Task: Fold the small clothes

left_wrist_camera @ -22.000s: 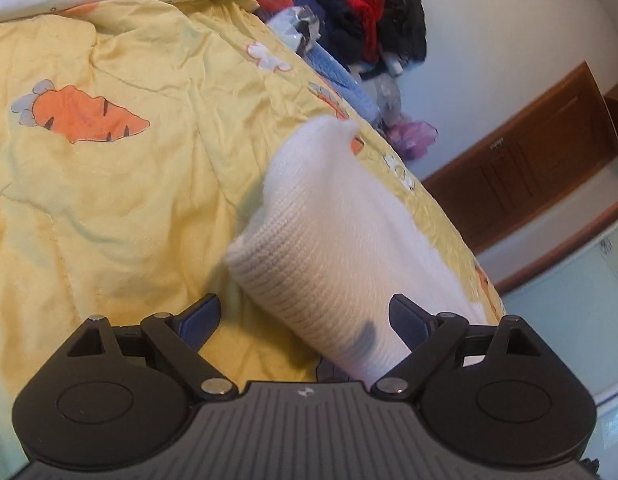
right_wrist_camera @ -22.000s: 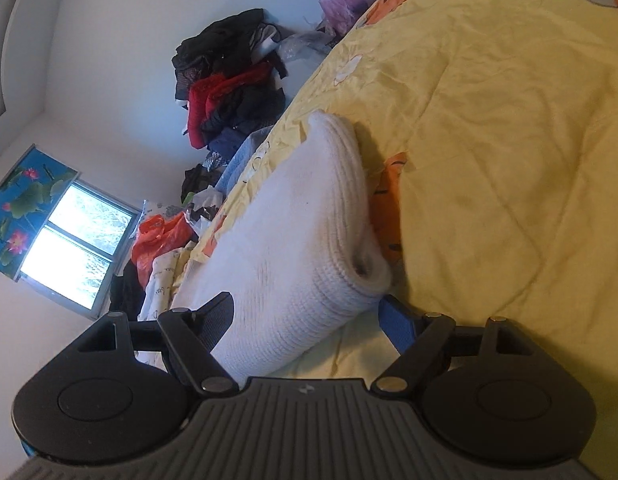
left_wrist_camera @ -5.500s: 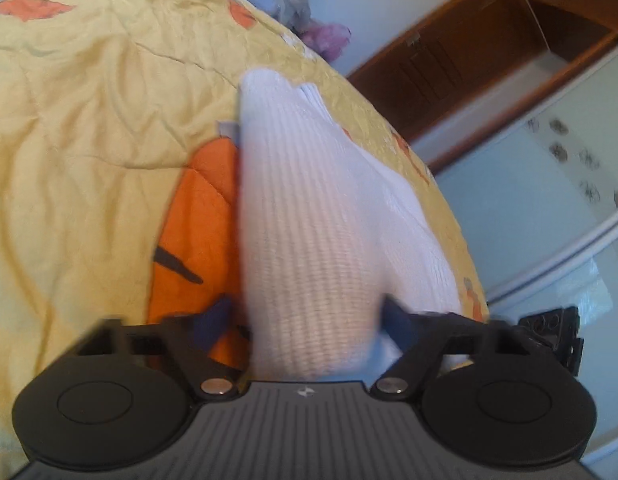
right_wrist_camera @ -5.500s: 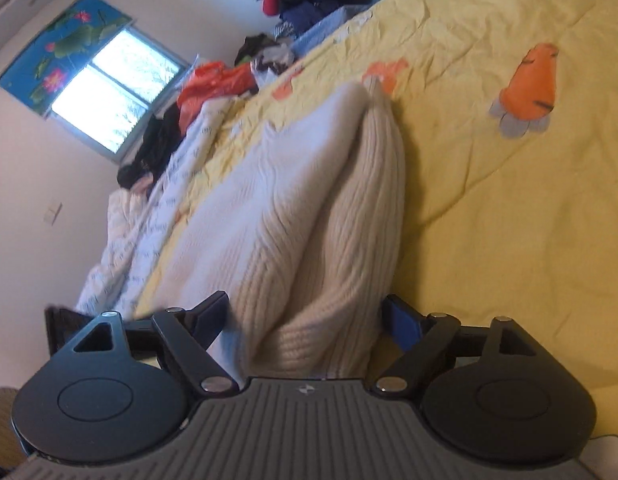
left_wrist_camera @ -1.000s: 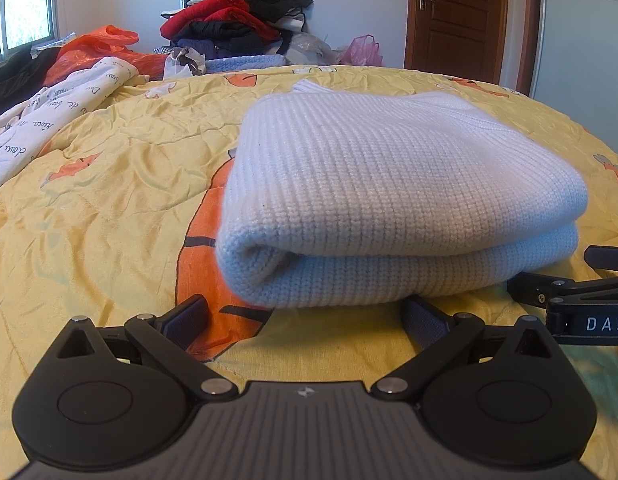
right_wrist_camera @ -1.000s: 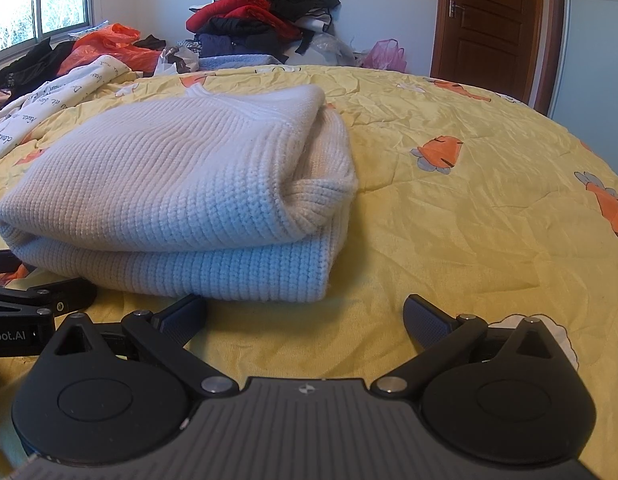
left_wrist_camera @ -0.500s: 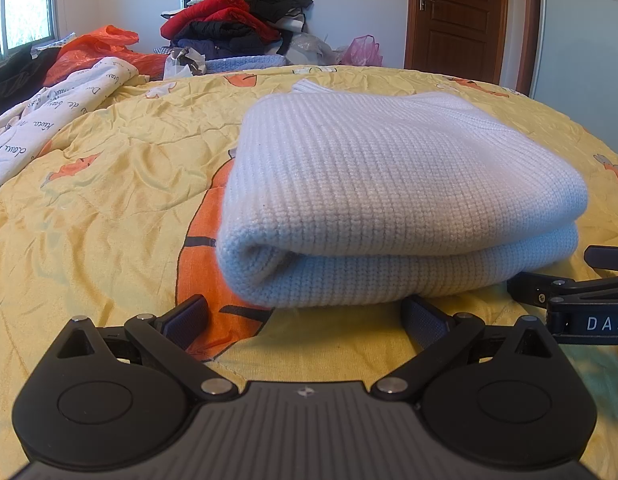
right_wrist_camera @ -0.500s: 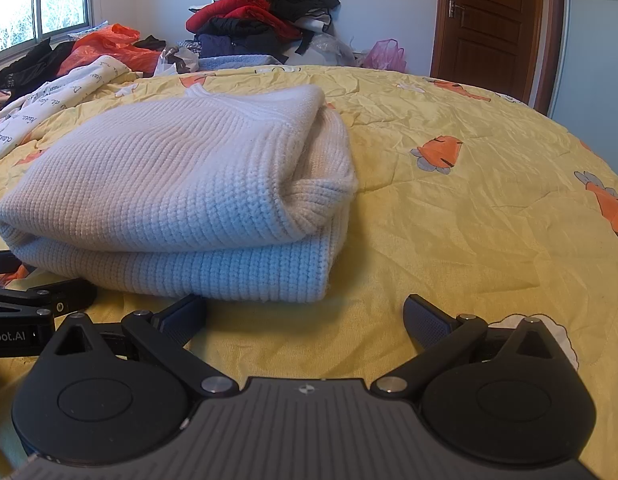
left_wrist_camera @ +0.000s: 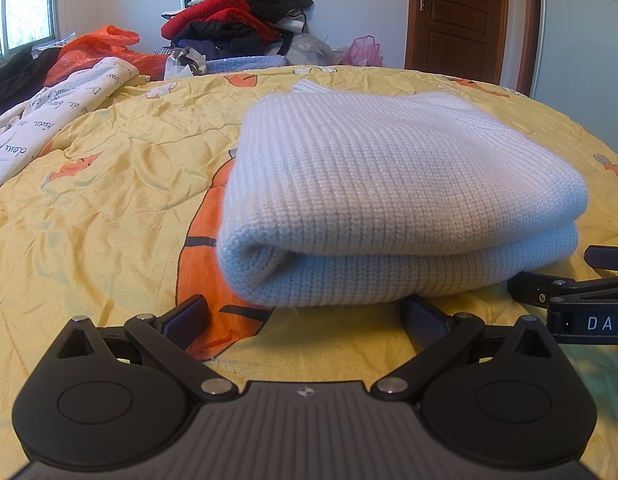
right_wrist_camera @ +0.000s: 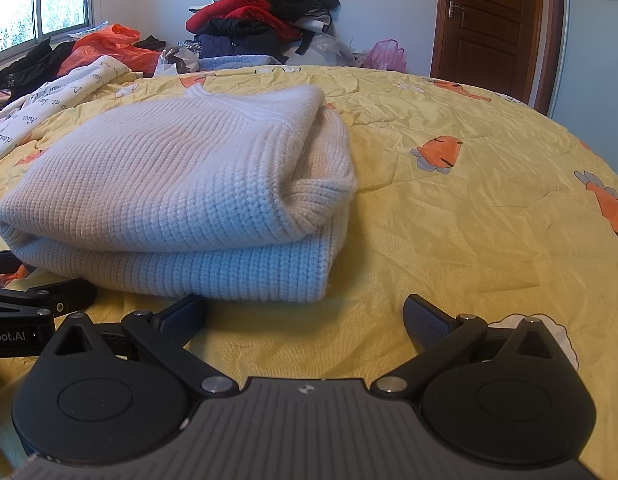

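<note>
Knitted sweater [left_wrist_camera: 389, 200] lies folded; clothes pile [left_wrist_camera: 237, 20] well behind.

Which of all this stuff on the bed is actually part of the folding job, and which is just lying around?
Part of the job:
- white knit sweater, folded
- left gripper, jaws open
- right gripper, jaws open

Just lying about:
- clothes heap
- orange bag
- lettered white cloth
- pink bag

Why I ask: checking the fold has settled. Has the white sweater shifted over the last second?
No. In the left wrist view the white sweater covers the same part of the orange carrot print on the quilt as before.
</note>
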